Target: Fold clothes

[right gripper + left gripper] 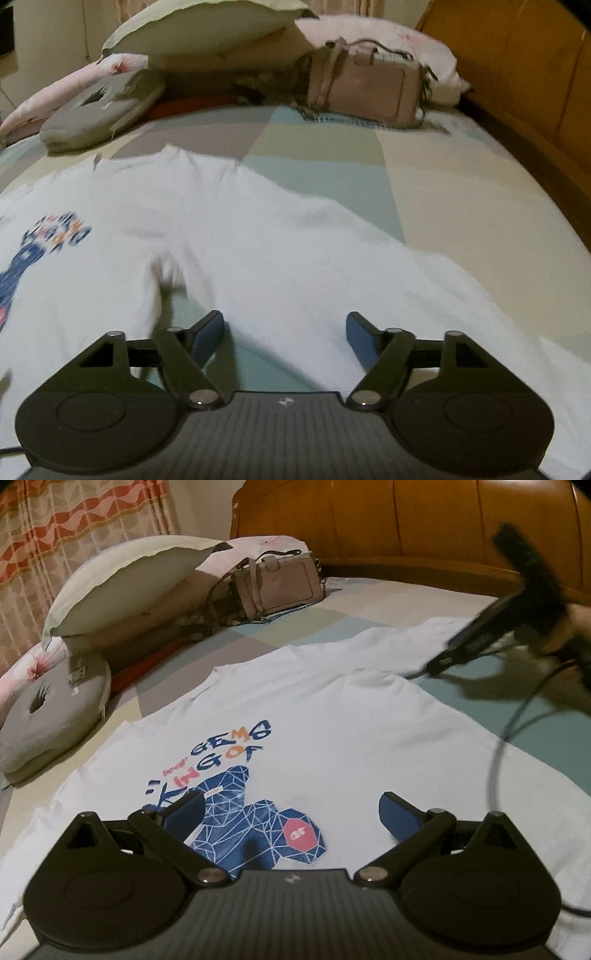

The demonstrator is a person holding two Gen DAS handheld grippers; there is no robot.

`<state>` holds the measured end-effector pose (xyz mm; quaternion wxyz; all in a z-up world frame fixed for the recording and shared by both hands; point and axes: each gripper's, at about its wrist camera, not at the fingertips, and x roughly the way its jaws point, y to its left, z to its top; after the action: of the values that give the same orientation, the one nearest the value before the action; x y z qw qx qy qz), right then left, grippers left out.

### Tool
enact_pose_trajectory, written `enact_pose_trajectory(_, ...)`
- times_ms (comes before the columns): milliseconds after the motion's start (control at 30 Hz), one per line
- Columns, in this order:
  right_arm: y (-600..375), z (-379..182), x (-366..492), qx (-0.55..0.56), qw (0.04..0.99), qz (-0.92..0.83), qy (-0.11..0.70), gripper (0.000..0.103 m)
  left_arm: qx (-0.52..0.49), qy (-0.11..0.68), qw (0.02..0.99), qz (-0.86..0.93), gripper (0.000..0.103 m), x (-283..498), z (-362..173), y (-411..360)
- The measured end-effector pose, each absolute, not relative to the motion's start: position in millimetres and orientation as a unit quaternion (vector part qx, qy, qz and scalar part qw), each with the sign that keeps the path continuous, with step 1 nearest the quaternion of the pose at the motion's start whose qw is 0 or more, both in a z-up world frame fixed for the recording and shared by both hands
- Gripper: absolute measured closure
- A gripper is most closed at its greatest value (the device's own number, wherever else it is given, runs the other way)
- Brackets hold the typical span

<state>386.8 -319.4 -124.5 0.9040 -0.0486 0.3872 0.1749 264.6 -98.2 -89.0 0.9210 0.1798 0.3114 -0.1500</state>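
A white T-shirt [332, 720] with a blue bear print and coloured lettering lies spread flat on the bed. My left gripper [291, 808] hovers over the print, open, with nothing between its blue pads. In the left wrist view, my right gripper [436, 666] appears blurred at the far right, held by a hand, its tip down at the shirt's sleeve. From the right wrist view, the right gripper [285, 325] stands open just above the shirt [258, 240], where a sleeve fold and a strip of bedsheet show. No cloth is pinched between its pads.
A beige handbag [280, 583] and pillows [122, 587] sit at the head of the bed. A grey cushion [48, 720] lies left of the shirt. The wooden headboard [406, 520] runs along the back right. A dark cable [498, 738] hangs over the shirt's right side.
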Motion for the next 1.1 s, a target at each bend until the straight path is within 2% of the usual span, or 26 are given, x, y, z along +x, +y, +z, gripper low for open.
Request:
enact_pose_trajectory(133,-360.3,-106.9,386.7,0.002,0.92,0.138,0.366,0.024,0.176,0.308,0.923,-0.153,0.003,264.1,-88.1,-100.8)
enact_pose_trajectory(267,-389.6,-123.4,416.1,0.05,0.921,0.068,0.381,0.024,0.18,0.306,0.921,-0.159,0.003,262.4,-87.2,-107.7)
enact_pose_trajectory(433,-415.1,-140.3,420.0,0.014,0.934,0.032,0.356,0.027,0.188,0.311,0.918,-0.161,0.003,261.5,-88.9,-110.2)
enact_pose_trajectory(500,-434.4,-135.8,422.4,0.053,0.931,0.029,0.36,0.032,0.187,0.311,0.918,-0.162,0.003,261.6,-89.2,-110.2)
enact_pose_trajectory(733,-462.7,-110.9,384.5,0.112,0.926,-0.011,0.36,0.025,0.189,0.302,0.919,-0.169,0.003,259.0,-87.2,-112.9)
enact_pose_trajectory(967,-479.8,-144.8,364.5,0.01,0.932,-0.034,0.362,0.021,0.192,0.304,0.919,-0.163,0.003,258.0,-86.9,-112.7)
enact_pose_trajectory(1100,-507.9,-132.7,369.3,0.069,0.926,-0.062,0.366,0.021,0.19,0.304,0.92,-0.158,0.003,256.6,-84.6,-110.7)
